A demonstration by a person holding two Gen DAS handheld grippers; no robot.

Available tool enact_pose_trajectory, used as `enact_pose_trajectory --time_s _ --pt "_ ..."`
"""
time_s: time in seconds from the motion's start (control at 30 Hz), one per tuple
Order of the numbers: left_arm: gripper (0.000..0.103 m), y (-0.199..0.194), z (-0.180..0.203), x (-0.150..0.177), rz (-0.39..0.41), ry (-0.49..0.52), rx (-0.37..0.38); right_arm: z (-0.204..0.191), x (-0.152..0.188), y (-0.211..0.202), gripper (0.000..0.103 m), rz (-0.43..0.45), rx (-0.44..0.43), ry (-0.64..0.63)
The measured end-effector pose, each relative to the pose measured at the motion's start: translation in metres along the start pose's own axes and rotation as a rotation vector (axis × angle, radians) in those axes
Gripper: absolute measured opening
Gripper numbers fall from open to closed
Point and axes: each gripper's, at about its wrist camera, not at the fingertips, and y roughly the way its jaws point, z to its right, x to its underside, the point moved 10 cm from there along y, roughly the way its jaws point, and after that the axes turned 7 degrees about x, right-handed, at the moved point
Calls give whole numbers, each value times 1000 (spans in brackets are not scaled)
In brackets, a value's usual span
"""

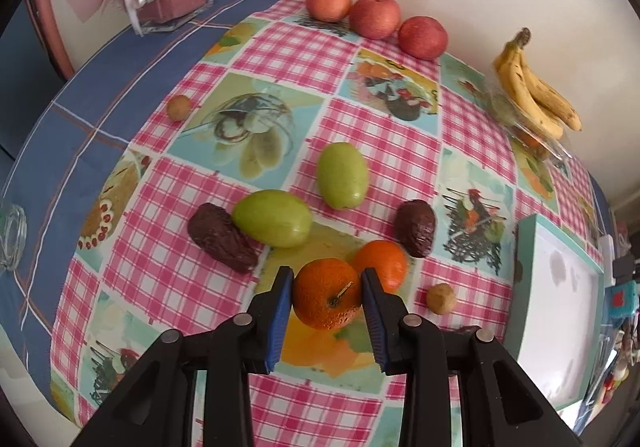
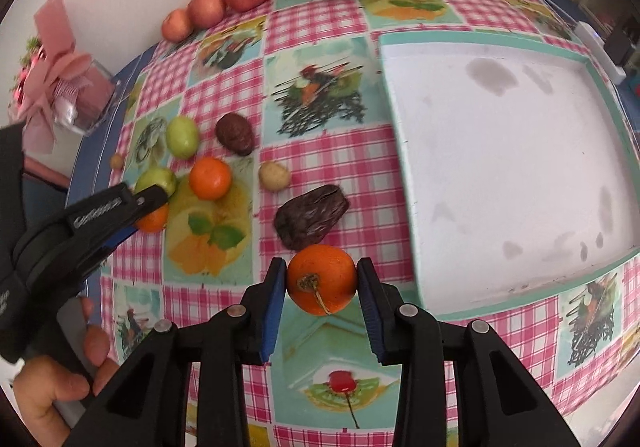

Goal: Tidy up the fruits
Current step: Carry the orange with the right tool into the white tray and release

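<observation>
Pick-up step. Left gripper (image 1: 326,297) clamps a round orange tangerine with stalk (image 1: 326,295); right gripper (image 2: 322,281) grips another stalked orange tangerine (image 2: 322,279), both seemingly just above the checked tablecloth (image 1: 160,267). Next, probably: carry them to the white teal-rimmed tray (image 2: 500,151) (bare).

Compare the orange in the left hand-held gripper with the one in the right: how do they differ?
The left orange has a short straight stem; the right orange has a longer curved one. The left shows rough, scuffed skin at its lower edge; the right looks smoother. Both are clamped between blue pads, in the left hand-held gripper and the right hand-held gripper.
</observation>
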Motion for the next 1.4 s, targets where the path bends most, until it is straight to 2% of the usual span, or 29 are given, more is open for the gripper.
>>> enact_pose_trajectory --time_s 0.2,0.5,0.73,0.87,1.13,1.4 --pt "37 -3 32 5 -10 62 30 27 -16 -8 37 39 29 71" --pt "37 1 96 16 -37 144 117 120 -42 -20 37 96 139 288" --pt "37 14 146 25 -77 243 171 166 -62 -25 37 136 192 379" --pt "37 20 179 22 -67 308 200 174 -78 -25 37 164 199 381" --pt "37 57 223 23 -101 401 199 200 -106 -20 37 182 219 423" --pt "37 92 239 35 -137 464 167 217 -118 2 38 148 205 462"
